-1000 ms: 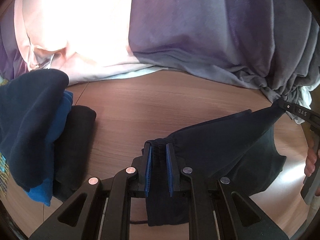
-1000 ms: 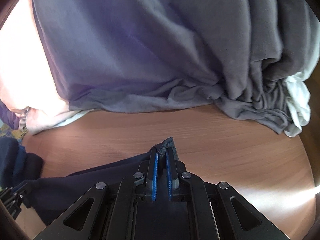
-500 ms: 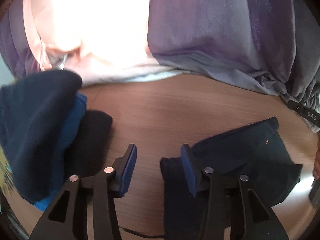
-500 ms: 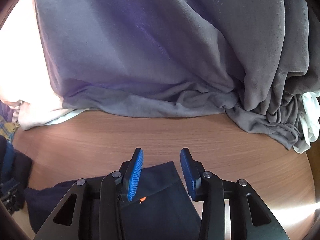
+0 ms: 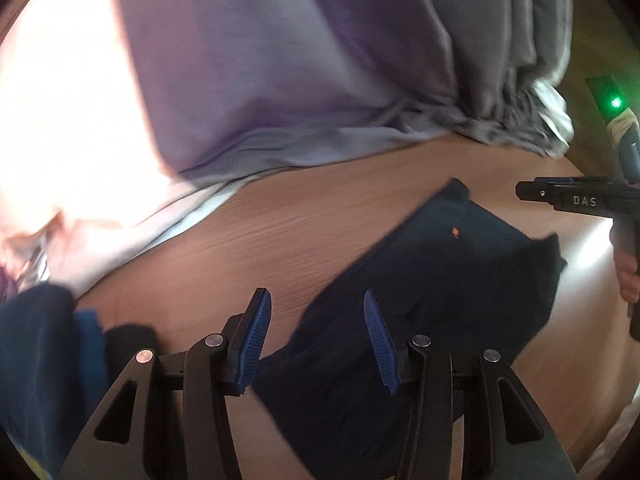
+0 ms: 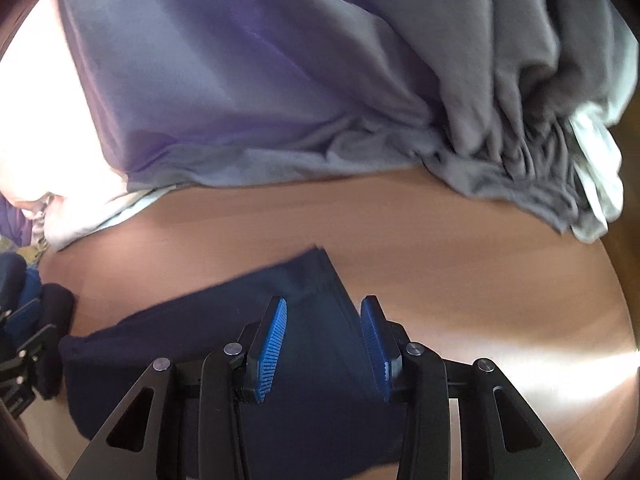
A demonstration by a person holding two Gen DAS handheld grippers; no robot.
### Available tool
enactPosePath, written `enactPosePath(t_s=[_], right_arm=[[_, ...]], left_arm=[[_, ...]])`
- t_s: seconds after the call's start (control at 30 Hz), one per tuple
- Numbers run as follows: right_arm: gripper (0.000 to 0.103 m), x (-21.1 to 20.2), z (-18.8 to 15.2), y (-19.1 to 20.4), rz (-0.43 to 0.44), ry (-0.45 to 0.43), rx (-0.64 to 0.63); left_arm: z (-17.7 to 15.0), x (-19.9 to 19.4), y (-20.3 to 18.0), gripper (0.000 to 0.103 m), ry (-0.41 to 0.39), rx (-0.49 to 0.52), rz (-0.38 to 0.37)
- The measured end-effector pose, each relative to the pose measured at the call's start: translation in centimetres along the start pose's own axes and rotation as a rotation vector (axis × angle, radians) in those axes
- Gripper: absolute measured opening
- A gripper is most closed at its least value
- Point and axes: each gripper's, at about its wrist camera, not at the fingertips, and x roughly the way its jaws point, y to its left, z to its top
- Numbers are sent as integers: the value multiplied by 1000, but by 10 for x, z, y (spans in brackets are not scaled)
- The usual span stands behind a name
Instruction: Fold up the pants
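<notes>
The dark navy pants (image 5: 440, 280) lie flat and folded on the wooden table (image 5: 300, 232). My left gripper (image 5: 316, 320) is open and empty, raised above their near left edge. In the right wrist view the pants (image 6: 200, 340) spread left under my right gripper (image 6: 324, 328), which is open and empty above their right edge and top corner. The right gripper also shows at the right edge of the left wrist view (image 5: 576, 198).
A big heap of grey and purple cloth (image 6: 320, 80) with a white piece (image 6: 600, 184) fills the far side of the table. A stack of dark and blue folded clothes (image 5: 60, 352) sits at the left. A pale pink cloth (image 5: 60, 120) lies at far left.
Both grippers held the pants one second ago, then opened and let them drop onto the table. Both have since lifted and drawn back, and the left view has swung right.
</notes>
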Motion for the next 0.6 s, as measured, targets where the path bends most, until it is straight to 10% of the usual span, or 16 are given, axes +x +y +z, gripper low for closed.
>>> enactPosePath(t_s=[0.6], right_arm=[[40, 4, -52, -33, -2, 149, 76]], left_arm=[[20, 73, -51, 45, 144, 138, -285]])
